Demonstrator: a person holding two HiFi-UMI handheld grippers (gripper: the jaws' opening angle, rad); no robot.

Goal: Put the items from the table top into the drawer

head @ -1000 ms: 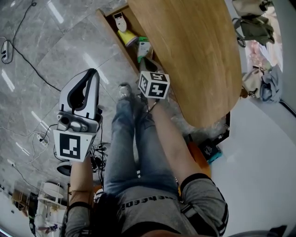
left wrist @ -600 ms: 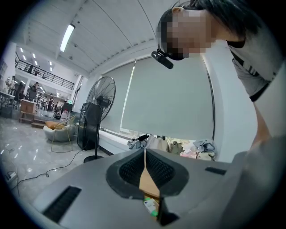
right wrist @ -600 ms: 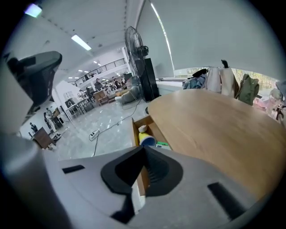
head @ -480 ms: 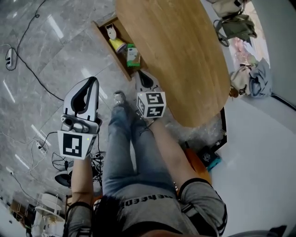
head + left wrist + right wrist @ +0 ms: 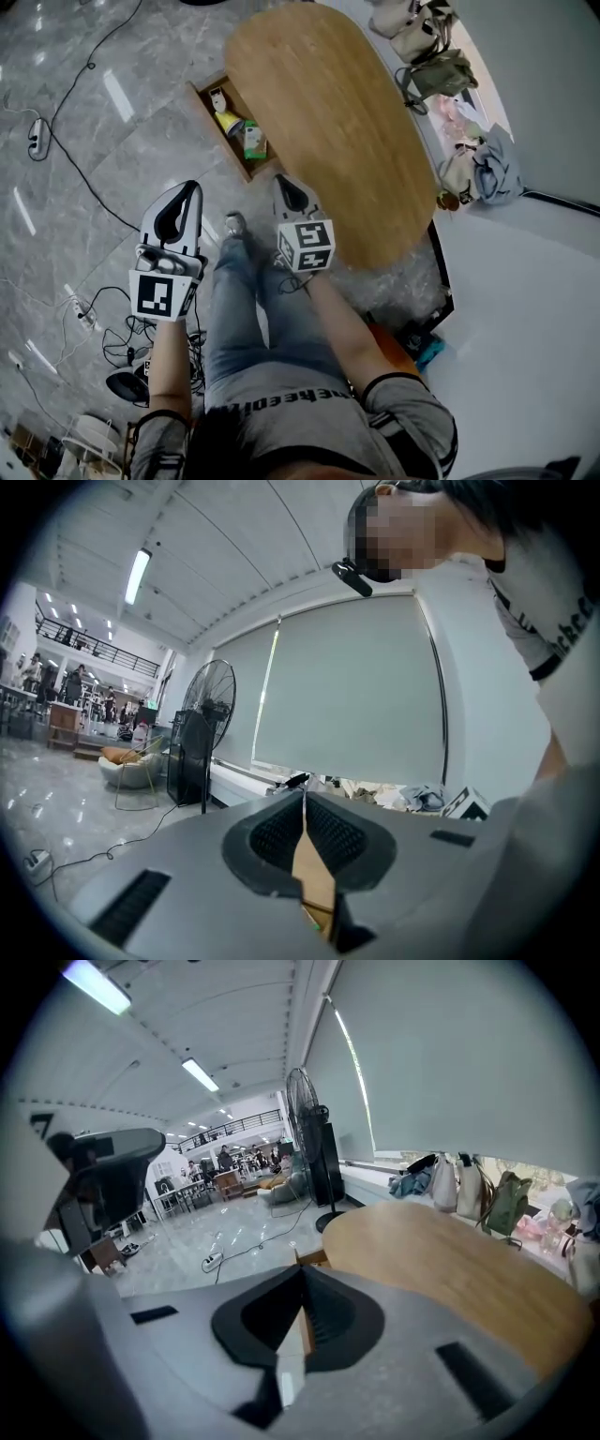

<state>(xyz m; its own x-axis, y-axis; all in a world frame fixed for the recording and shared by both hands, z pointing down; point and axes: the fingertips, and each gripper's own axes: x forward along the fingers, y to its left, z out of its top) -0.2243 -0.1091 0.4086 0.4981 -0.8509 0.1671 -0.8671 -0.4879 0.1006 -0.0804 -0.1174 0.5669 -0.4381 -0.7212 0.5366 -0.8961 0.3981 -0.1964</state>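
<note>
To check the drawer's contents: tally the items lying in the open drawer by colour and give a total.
White item: 1
Yellow item: 1
Green-and-white box: 1
Total: 3

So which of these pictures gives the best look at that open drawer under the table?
The head view: it looks down into the drawer, showing the items lying inside. The right gripper view catches only a wooden corner, probably its edge. The left gripper view shows none of it.
</note>
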